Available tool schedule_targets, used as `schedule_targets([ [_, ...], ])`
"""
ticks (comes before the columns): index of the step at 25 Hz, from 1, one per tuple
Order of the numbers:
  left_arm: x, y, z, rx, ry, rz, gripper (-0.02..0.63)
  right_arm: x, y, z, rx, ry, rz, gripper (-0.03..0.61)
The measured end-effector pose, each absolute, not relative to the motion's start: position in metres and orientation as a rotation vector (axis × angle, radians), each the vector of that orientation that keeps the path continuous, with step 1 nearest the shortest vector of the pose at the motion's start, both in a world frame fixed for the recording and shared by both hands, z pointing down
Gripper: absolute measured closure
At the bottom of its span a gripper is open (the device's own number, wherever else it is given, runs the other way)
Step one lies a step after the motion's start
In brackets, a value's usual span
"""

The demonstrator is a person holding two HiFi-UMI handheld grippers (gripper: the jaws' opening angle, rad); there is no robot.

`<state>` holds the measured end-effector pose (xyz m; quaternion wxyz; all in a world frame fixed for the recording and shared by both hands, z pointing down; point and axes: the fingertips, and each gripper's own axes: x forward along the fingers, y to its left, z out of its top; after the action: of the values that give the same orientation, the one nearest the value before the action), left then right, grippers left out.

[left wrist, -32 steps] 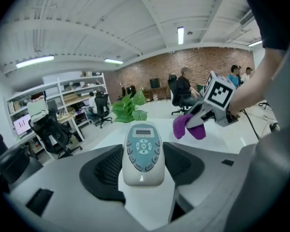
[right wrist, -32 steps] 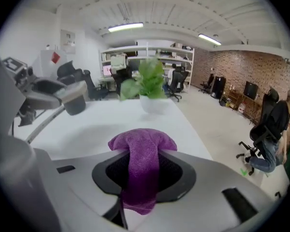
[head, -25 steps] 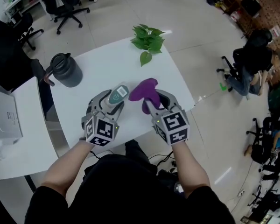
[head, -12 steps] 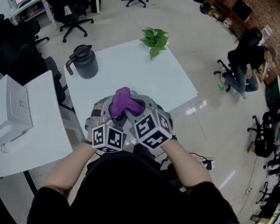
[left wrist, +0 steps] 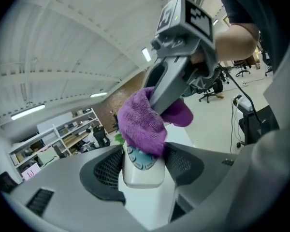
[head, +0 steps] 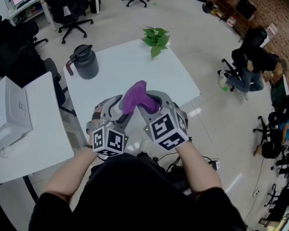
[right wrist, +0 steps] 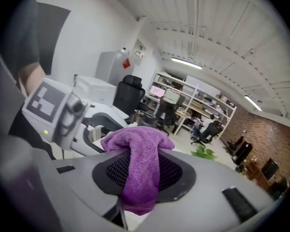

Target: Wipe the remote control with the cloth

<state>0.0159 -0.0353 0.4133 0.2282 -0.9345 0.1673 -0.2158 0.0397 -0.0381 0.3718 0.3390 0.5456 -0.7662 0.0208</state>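
My left gripper (left wrist: 142, 164) is shut on the white remote control (left wrist: 141, 172), held up off the white table (head: 135, 66). The remote's near end, with a blue-green button pad, shows between the jaws. My right gripper (right wrist: 142, 175) is shut on the purple cloth (right wrist: 137, 149), which hangs in a fold from its jaws. In the left gripper view the cloth (left wrist: 142, 122) lies on the far part of the remote. In the head view both grippers meet above the table's front edge, left (head: 116, 110) and right (head: 147, 103), with the cloth (head: 135, 96) bunched over them and hiding the remote.
A dark jug (head: 85, 61) stands at the table's back left and a green plant (head: 155, 37) at its far corner. A second white table with a printer (head: 12, 112) is to the left. Office chairs (head: 70, 4) stand behind, and a seated person (head: 253, 64) is at the right.
A second ago the remote showed bare beside the cloth. The right gripper has brought the cloth onto it, and the cloth has since slid a little to the right.
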Motion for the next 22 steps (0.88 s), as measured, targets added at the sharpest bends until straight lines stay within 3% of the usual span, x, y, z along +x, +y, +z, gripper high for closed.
schedule_targets([
  [5, 0.025, -0.031, 0.415, -2.503, 0.399, -0.578, 0.364, -0.01, -0.032, 0.392, 1.219, -2.073, 0.064, 0.453],
  [14, 0.02, -0.015, 0.402, -2.566, 0.399, -0.531, 0.364, 0.077, -0.04, 0.38, 1.446, -1.879, 0.071, 0.453],
  [17, 0.017, -0.025, 0.407, -2.848, 0.396, -0.481, 0.364, 0.086, -0.042, 0.346, 1.604, -1.987, 0.034, 0.453],
  [19, 0.013, -0.043, 0.406, -3.284, 0.411, -0.344, 0.364, 0.096, -0.041, 0.316, 1.798, -2.159, 0.063, 0.451],
  [22, 0.008, -0.066, 0.391, -3.903, 0.374, 0.126, 0.364, 0.108, -0.034, 0.302, 2.006, -2.391, 0.245, 0.453],
])
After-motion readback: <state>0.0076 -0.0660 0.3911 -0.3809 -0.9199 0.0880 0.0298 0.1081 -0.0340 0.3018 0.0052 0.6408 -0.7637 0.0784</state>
